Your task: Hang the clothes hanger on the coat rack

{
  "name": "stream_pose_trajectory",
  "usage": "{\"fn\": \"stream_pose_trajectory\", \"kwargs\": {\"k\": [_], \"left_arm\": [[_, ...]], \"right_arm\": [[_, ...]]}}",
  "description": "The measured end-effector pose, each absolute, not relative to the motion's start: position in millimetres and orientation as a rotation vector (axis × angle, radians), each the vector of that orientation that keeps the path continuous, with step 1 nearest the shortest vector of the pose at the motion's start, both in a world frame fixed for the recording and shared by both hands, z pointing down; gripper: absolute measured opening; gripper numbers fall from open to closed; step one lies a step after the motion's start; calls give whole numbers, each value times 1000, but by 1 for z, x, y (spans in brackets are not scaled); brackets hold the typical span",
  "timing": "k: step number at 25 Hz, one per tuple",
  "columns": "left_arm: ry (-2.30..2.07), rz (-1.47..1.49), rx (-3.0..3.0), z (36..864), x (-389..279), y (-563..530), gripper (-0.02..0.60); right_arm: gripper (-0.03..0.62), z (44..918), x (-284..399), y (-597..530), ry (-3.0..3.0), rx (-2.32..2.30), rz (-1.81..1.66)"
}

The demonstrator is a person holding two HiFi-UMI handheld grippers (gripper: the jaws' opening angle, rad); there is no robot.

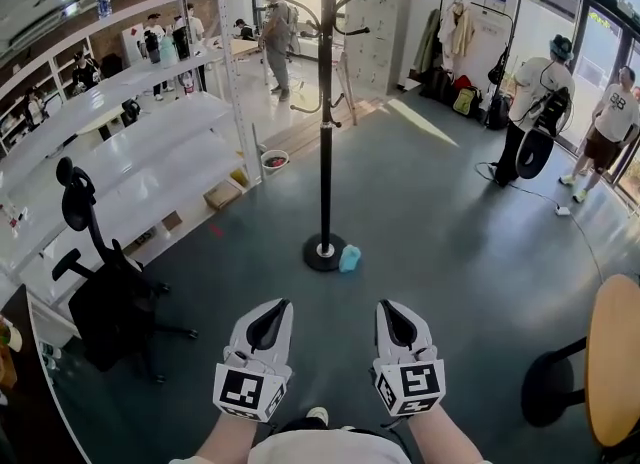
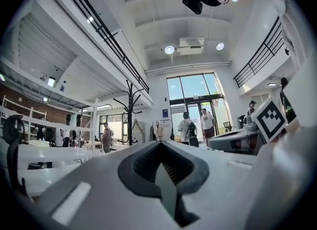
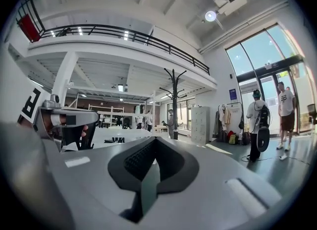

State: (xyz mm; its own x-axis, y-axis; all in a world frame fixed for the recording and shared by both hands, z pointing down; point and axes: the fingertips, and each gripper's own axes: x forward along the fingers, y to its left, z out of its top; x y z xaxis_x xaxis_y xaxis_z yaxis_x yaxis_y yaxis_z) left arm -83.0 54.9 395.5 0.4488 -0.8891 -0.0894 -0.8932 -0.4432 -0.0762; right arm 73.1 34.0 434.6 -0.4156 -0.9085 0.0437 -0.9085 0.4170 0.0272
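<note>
The 2 grippers, left gripper (image 1: 281, 306) and right gripper (image 1: 386, 306), are side by side, jaws pressed together on nothing, with the coat rack (image 1: 326, 132) well ahead of them.

The coat rack (image 1: 325, 132) is cropped at top.

All three views face the coat rack (image 1: 325, 122).
</note>
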Motion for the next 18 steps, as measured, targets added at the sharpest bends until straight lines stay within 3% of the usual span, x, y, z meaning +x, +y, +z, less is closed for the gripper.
{"fn": "stream_pose_trajectory", "kwargs": {"k": [18], "left_arm": [[1653,72,-2544,382,-64,81,0]], "right_arm": [[25,422,90,55,-2612,1605,-38]]}}
